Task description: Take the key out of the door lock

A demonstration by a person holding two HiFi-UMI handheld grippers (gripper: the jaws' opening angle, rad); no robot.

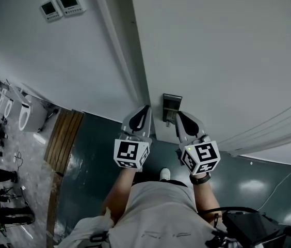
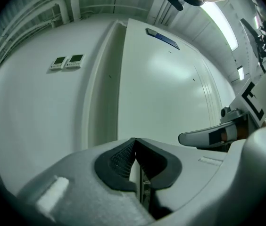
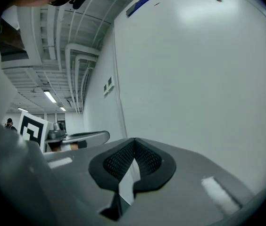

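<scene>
head view puts my left gripper (image 1: 144,112) and right gripper (image 1: 181,119) side by side against the white door (image 1: 212,45), one on each side of the metal handle plate (image 1: 172,103) and close to it. both pairs of jaws are pressed together with nothing between them. left gripper view has the lever handle (image 2: 208,136) off to its right. i cannot pick out the key on that hardware; the spot is too small and dark.

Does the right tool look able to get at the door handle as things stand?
Probably yes: the right tool, shut and empty, sits close beside the door handle with nothing visible between them.
</scene>
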